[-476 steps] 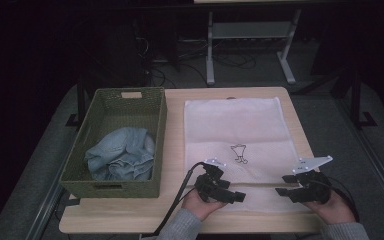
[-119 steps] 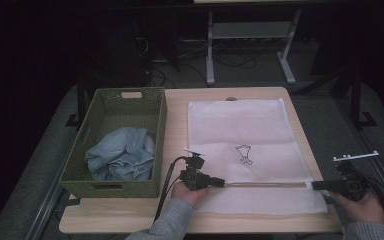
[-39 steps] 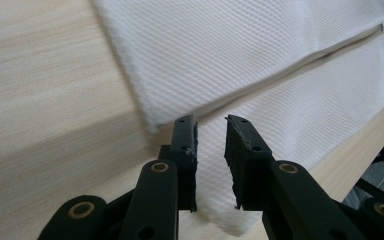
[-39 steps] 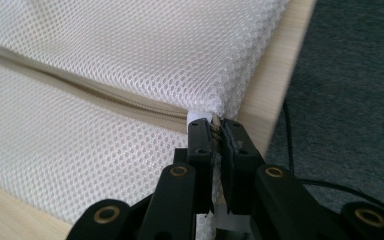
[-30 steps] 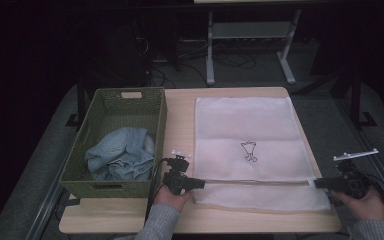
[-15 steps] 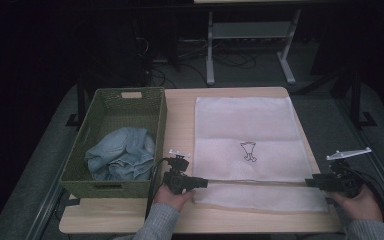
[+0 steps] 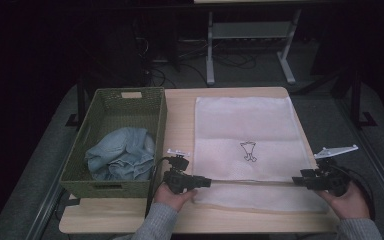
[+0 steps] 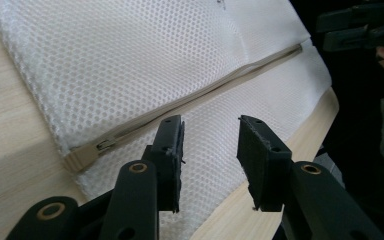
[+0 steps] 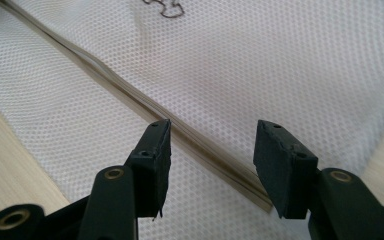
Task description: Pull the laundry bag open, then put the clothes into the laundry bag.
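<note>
A white mesh laundry bag lies flat on the wooden table, with a small dark print and a beige zipper running across near its front edge. My left gripper is at the zipper's left end, open, its jaws just over the mesh beside the zipper pull. My right gripper is at the zipper's right end, open above the zipper, holding nothing.
A green woven basket stands on the left of the table with a crumpled light blue cloth inside. The table's front edge runs close to both hands. Dark floor and a metal stand lie beyond the table.
Both grippers have come in along the zipper line, the right one moving left from off the bag's edge to the zipper end. The bag lies still.
</note>
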Available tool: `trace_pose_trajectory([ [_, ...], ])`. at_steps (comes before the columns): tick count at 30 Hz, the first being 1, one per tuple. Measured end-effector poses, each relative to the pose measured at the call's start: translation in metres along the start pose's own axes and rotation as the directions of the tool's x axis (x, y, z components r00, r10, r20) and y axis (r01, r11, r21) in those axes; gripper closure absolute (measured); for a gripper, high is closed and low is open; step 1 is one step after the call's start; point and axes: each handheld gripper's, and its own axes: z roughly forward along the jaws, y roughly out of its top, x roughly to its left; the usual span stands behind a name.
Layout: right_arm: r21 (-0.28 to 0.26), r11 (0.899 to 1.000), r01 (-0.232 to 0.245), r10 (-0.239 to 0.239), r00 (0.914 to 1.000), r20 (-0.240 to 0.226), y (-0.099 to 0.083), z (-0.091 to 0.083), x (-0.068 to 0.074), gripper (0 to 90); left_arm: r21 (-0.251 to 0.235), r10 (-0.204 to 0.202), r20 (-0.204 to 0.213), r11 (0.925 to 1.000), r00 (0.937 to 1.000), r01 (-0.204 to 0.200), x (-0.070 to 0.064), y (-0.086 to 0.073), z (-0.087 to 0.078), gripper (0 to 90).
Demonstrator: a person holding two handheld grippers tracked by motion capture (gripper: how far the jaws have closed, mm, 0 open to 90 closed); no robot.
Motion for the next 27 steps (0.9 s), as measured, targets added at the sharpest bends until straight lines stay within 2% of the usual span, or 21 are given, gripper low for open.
trace_pose_trajectory([
  [4, -0.007, 0.999, 0.050, -0.050, 0.9987, -0.002, 0.004, 0.002, 0.011, 48.3, -0.005, 0.012, 0.014, 0.9999, 0.9998, -0.012, -0.005, 0.000, -0.003, 59.6],
  [7, -0.019, 0.993, 0.116, -0.116, 0.9932, 0.002, 0.007, 0.004, 0.020, 47.7, -0.010, 0.022, 0.017, 0.9997, 0.9996, -0.022, -0.008, 0.001, -0.006, 58.7],
  [16, -0.042, 0.981, 0.190, -0.192, 0.9808, -0.035, 0.017, 0.011, 0.039, 44.8, -0.017, 0.029, 0.041, 0.9995, 0.9987, -0.028, -0.008, 0.004, -0.009, 56.3],
  [18, -0.045, 0.974, 0.223, -0.225, 0.9734, -0.046, 0.020, 0.014, 0.042, 44.4, -0.017, 0.032, 0.049, 0.9994, 0.9983, -0.031, -0.007, 0.006, -0.008, 55.7],
  [22, -0.050, 0.965, 0.258, -0.261, 0.9621, -0.078, 0.026, 0.020, 0.047, 44.1, -0.016, 0.034, 0.066, 0.9993, 0.9972, -0.033, -0.009, 0.008, -0.010, 54.4],
  [26, -0.055, 0.950, 0.308, -0.313, 0.9435, -0.110, 0.032, 0.028, 0.051, 43.9, -0.017, 0.041, 0.081, 0.9990, 0.9958, -0.040, -0.010, 0.012, -0.012, 53.4],
  [27, -0.055, 0.948, 0.314, -0.319, 0.9411, -0.113, 0.034, 0.030, 0.052, 43.9, -0.019, 0.044, 0.085, 0.9989, 0.9954, -0.042, -0.011, 0.013, -0.013, 53.3],
])
